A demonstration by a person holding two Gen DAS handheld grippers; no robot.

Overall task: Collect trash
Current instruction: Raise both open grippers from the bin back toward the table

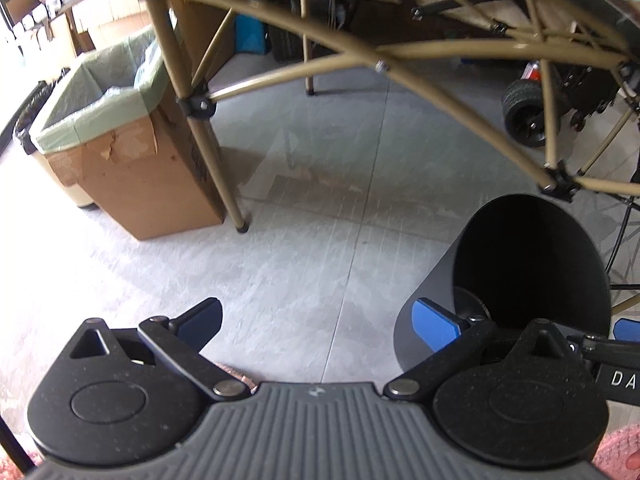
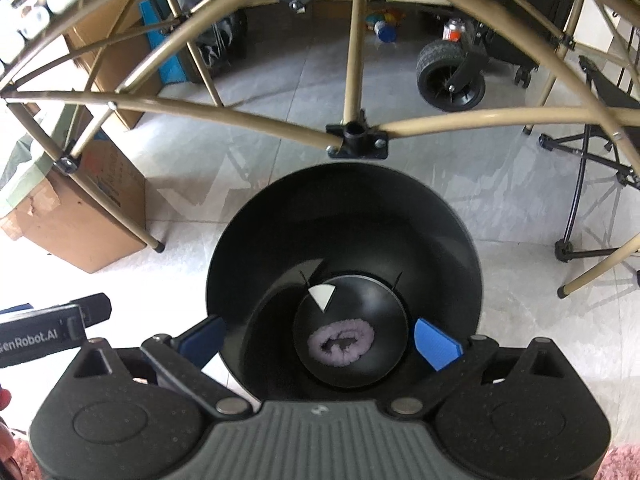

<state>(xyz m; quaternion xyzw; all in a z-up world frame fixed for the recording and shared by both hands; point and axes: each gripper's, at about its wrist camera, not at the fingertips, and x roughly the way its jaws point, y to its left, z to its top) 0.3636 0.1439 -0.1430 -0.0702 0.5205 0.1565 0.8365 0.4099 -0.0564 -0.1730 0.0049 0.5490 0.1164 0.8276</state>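
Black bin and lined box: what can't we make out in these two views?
- Black bin bottom: left wrist view, its own wall hides it.
- Purple ring in the bin: right wrist view, too blurred to identify.
- Lined box contents: left wrist view, hidden by its green liner.

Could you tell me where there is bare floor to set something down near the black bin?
Bare grey tile floor lies open between the brown cardboard box and the round black plastic bin. Behind, the tan metal table frame and a black wheeled cart crowd the space.

Bright daylight from left — floor (image 1: 320, 220) glare, fisheye bending, slight blur.
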